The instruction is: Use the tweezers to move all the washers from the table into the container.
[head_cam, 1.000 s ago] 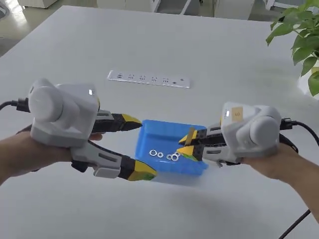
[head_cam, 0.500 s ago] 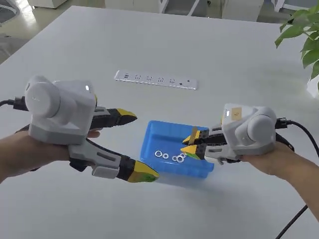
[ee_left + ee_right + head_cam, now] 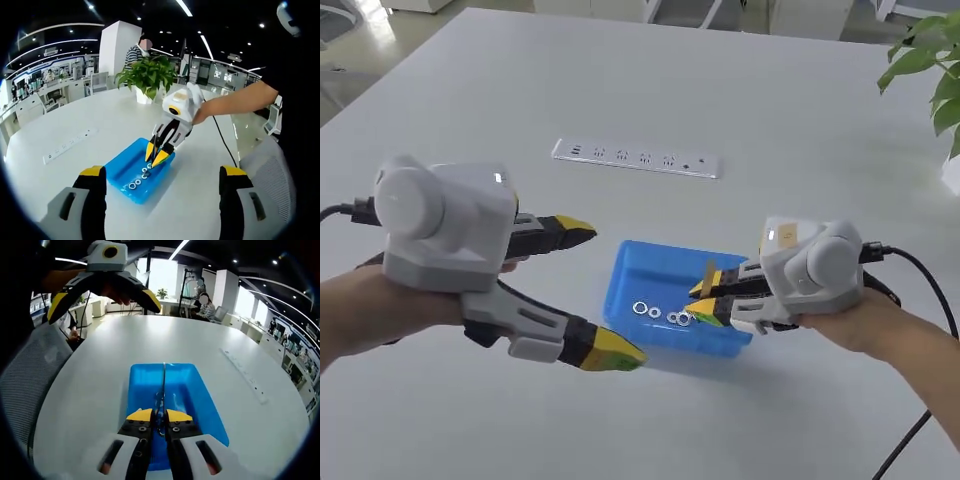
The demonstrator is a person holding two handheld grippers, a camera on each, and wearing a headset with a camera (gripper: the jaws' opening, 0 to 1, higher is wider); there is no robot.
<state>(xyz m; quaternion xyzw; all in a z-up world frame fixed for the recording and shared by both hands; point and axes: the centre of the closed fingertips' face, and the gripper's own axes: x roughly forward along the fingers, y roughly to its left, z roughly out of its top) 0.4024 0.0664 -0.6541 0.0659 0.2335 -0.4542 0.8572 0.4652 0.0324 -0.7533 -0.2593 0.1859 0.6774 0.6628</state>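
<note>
A blue container (image 3: 660,270) sits on the white table between my two grippers, with several metal washers (image 3: 662,315) lying along its near side. My right gripper (image 3: 705,298) hovers over the container's right end, shut on a thin pair of tweezers (image 3: 163,382). The tweezers point out over the blue floor (image 3: 187,390). My left gripper (image 3: 605,293) stands wide open at the container's left edge with nothing between its fingers. In the left gripper view the container (image 3: 120,167), the washers (image 3: 140,180) and the right gripper (image 3: 157,152) lie ahead.
A white power strip (image 3: 635,158) lies on the table beyond the container. A potted plant (image 3: 930,70) stands at the far right edge. A black cable (image 3: 920,280) trails from the right gripper. Bare table surrounds the container.
The right gripper has dipped a little lower over the container's right end with the tweezers. The left gripper has barely moved. The head camera has shifted slightly.
</note>
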